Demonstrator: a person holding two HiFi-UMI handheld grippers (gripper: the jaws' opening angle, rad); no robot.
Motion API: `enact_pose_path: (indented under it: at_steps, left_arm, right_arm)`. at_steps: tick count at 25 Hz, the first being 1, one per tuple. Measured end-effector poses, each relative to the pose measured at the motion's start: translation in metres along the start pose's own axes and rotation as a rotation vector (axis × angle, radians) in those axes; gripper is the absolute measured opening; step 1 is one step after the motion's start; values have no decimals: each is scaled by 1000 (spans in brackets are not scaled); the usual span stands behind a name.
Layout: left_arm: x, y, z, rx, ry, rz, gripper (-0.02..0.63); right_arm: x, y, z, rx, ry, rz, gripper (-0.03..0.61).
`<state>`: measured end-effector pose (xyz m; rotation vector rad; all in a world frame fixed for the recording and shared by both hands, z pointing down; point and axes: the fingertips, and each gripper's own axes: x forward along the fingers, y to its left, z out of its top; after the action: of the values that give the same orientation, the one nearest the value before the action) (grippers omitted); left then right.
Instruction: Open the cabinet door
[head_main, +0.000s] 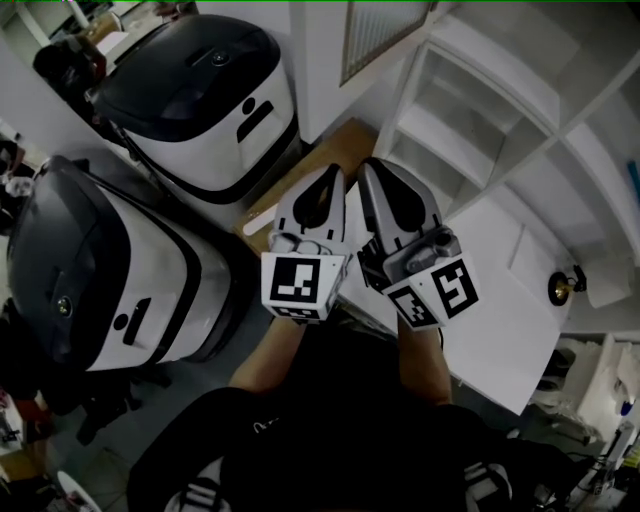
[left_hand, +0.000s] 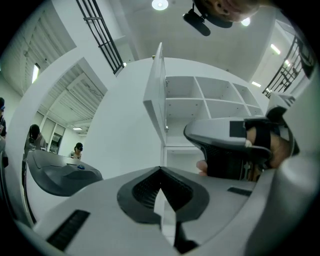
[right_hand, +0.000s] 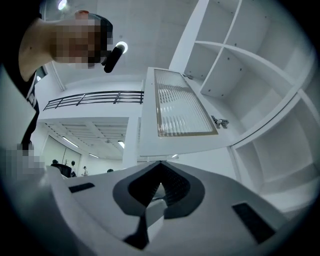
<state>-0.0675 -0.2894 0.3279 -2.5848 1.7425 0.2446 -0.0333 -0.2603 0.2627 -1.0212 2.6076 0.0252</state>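
Note:
The white cabinet (head_main: 470, 120) stands at the right, its bare shelves showing. Its upper door (head_main: 372, 35), with a ribbed glass pane, is swung out wide. In the right gripper view the door (right_hand: 182, 110) fills the middle, with a small metal handle (right_hand: 219, 121) at its edge. The left gripper view shows the door (left_hand: 156, 100) edge-on, in front of the shelves (left_hand: 215, 97). My left gripper (head_main: 333, 172) and right gripper (head_main: 372, 165) are held side by side below the door, clear of it. Both are shut with nothing between the jaws (left_hand: 160, 168) (right_hand: 160, 162).
Two large white-and-black machines (head_main: 200, 90) (head_main: 110, 270) stand close on the left. A lower white cabinet door with a brass knob (head_main: 560, 288) is at the right. Several people stand far off in the room (left_hand: 34, 135).

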Motion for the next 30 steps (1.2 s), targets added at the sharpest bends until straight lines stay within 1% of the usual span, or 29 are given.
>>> enact_pose_path:
  at_steps: [6,15,20,24,30]
  left_arm:
    - [1,-24,-6,-3,12,-39,11]
    - [9,-74,-22,-19,43,-125,11]
    - [16,-109,-31,-25,63,-193,11]
    - [21,-137,-39,-29,80,-253,11]
    - [27,-172,-49,-27,108,-343,11]
  right_arm:
    - [-25,-16,-8,6,27,-69,18]
    - [-76,-49,-15,-14,68,-207,18]
    - [-111,-72,-16,-57,103,-328,18]
    - [-143,-93,-19,-101,138,-448,18]
    - [-198,-126,-18,-134,191,-619,18]
